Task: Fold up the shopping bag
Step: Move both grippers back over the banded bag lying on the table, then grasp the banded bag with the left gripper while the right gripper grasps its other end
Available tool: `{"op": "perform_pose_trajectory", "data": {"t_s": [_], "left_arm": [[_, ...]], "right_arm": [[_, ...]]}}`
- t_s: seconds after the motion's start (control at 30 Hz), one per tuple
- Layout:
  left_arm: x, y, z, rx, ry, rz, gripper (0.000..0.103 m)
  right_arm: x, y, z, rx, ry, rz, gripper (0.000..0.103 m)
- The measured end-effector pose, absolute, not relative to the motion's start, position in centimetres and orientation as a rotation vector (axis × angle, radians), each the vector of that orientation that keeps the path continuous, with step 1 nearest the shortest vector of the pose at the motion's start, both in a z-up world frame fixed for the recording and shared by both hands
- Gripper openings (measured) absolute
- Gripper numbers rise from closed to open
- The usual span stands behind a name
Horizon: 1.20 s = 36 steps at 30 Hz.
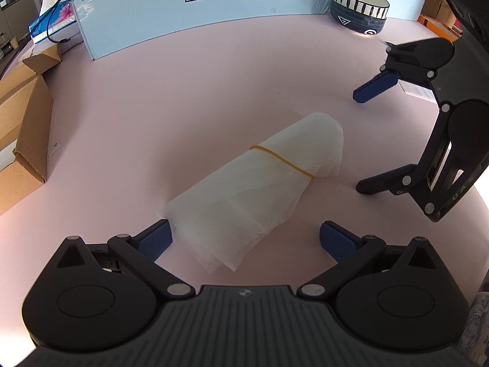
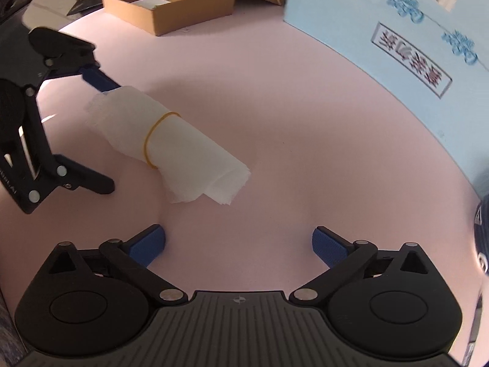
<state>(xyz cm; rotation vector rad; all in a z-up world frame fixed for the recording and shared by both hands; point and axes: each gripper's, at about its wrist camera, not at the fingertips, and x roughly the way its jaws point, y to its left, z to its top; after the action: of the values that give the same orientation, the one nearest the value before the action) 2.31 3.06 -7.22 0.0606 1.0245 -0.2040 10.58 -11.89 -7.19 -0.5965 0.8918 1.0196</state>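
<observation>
Two grippers hang spread over a shopping bag (image 1: 253, 189) that already lies rolled and banded on the pink table (image 1: 214, 76).

The white bag is wound into a loose tube with a yellow rubber band (image 1: 282, 160) round its middle, lying flat, well clear of the blue carton (image 1: 183, 9) and the striped bowl (image 1: 359, 9). The left gripper (image 1: 244, 238) stands wide with the near end of the roll between its pads; one pad sits just beside the fabric, but I see no squeeze. The right gripper (image 2: 238, 244) is fully spread and empty, the roll's other end lying just ahead of it. By my reckoning the folding is as good as finished; at most a tidy of the splayed ends is left.
</observation>
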Motion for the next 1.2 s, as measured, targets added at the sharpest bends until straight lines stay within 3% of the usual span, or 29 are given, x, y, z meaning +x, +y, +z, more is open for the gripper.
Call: {"op": "perform_pose_trajectory", "data": {"t_s": [0.23, 0.4, 0.6, 0.63, 0.67, 0.7, 0.73, 0.97, 1.2], "left_arm": [[2.1, 3.4, -7.8, 0.053, 1.025, -0.188, 0.103], [2.0, 3.8, -7.0, -0.003, 0.983, -0.087, 0.094], [1.1, 4.0, -4.9, 0.027, 0.905, -0.049, 0.094], [1.0, 4.1, -4.6, 0.041, 0.889, -0.044, 0.093], [1.0, 4.1, -4.2, 0.068, 0.865, -0.036, 0.087], [1.0, 4.1, -4.0, 0.096, 0.843, -0.021, 0.079], [1.2, 4.1, -4.0, 0.122, 0.842, -0.028, 0.077], [2.1, 4.2, -4.2, 0.217, 0.903, -0.195, 0.077], [3.4, 3.6, -5.3, 0.335, 0.928, -0.276, 0.078]], "right_arm": [[10.5, -12.4, -7.6, -0.523, 0.877, 1.001, 0.103], [10.1, -13.2, -7.6, -0.492, 0.839, 0.982, 0.103], [10.7, -12.2, -7.0, -0.548, 0.913, 0.978, 0.102], [10.8, -11.9, -6.7, -0.566, 0.924, 0.983, 0.094], [10.4, -11.7, -6.1, -0.596, 0.901, 1.005, 0.073], [9.9, -11.4, -5.4, -0.628, 0.865, 1.031, 0.063], [9.3, -11.3, -4.7, -0.671, 0.808, 1.051, 0.049], [8.2, -10.1, -1.8, -0.863, 0.639, 1.229, 0.049], [8.5, -7.4, -2.9, -0.941, 0.672, 1.297, 0.049]]}}
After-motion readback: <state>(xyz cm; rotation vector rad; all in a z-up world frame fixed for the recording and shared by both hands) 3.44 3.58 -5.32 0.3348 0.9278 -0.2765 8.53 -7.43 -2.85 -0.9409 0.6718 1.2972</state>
